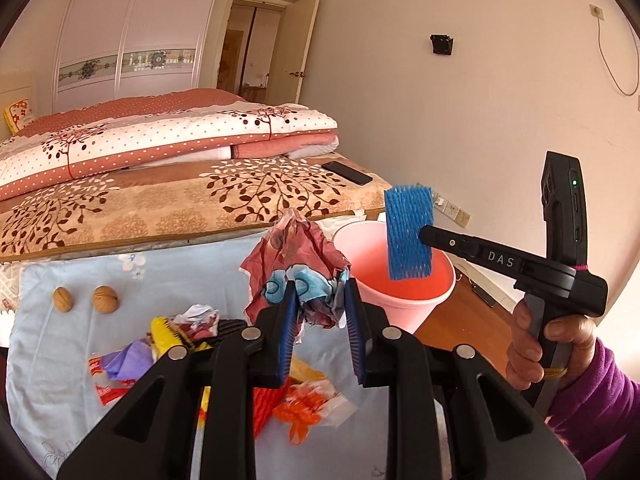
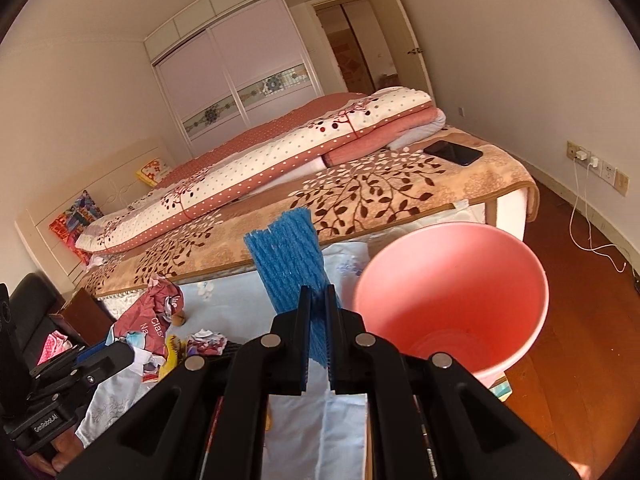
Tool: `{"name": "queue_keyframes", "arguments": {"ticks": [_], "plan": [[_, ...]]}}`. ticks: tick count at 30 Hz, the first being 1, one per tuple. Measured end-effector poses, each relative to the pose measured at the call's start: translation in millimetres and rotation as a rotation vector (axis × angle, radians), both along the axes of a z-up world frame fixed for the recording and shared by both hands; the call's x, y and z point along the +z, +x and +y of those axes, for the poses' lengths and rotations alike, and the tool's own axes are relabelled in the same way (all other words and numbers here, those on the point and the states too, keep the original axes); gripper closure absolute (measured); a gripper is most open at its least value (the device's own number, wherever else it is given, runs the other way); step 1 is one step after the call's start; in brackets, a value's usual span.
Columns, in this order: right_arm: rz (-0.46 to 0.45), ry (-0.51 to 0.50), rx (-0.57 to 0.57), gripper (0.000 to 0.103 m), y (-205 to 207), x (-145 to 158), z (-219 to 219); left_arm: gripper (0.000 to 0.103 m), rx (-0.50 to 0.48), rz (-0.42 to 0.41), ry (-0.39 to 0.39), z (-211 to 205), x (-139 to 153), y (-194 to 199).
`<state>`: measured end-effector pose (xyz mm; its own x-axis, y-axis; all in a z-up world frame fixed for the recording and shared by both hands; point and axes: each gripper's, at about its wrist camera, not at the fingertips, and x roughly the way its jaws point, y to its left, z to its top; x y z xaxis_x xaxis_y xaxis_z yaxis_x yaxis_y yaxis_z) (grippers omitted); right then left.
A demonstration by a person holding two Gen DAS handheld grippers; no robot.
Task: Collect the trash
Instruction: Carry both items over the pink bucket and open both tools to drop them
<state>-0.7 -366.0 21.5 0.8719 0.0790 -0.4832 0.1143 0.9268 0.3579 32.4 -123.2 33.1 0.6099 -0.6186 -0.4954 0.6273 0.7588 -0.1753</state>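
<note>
Blue ribbed foam netting [image 2: 289,256] stands upright in right tongs [image 2: 317,308].

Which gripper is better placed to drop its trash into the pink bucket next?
The right. The right gripper holds the blue foam net directly over the pink bucket. The left gripper holds its crumpled wrapper beside the rim, above the table.

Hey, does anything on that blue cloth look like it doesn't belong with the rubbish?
Yes: two walnuts sit whole and side by side near the far left edge of the blue cloth, apart from the heap of crumpled wrappers. They look like food, not trash.
</note>
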Motion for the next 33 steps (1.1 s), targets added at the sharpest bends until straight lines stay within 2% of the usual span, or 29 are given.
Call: {"name": "queue_keyframes", "arguments": {"ticks": [9,17,24,25,27,33], "plan": [[0.030,-0.005,-0.167,0.097,-5.1,-20.0,-61.8,0.080,-0.121,-0.004,0.026,-89.1,-8.3,15.0],[0.073,0.010,-0.229,0.097,-1.9,-44.0,-90.9,0.079,-0.172,0.026,0.077,-145.7,-34.4,30.8],[0.103,0.023,-0.254,0.096,5.0,-58.6,-104.0,0.078,-0.161,0.078,0.089,-166.6,-50.6,48.9],[0.105,0.024,-0.256,0.096,5.5,-60.0,-104.4,0.077,-0.156,0.088,0.090,-167.9,-51.9,50.7],[0.110,0.021,-0.259,0.096,6.9,-62.2,-105.3,0.068,-0.145,0.101,0.095,-170.3,-54.7,55.5],[0.125,0.021,-0.272,0.094,12.5,-67.2,-109.2,0.062,-0.142,0.125,0.084,-171.6,-55.6,59.6]]}}
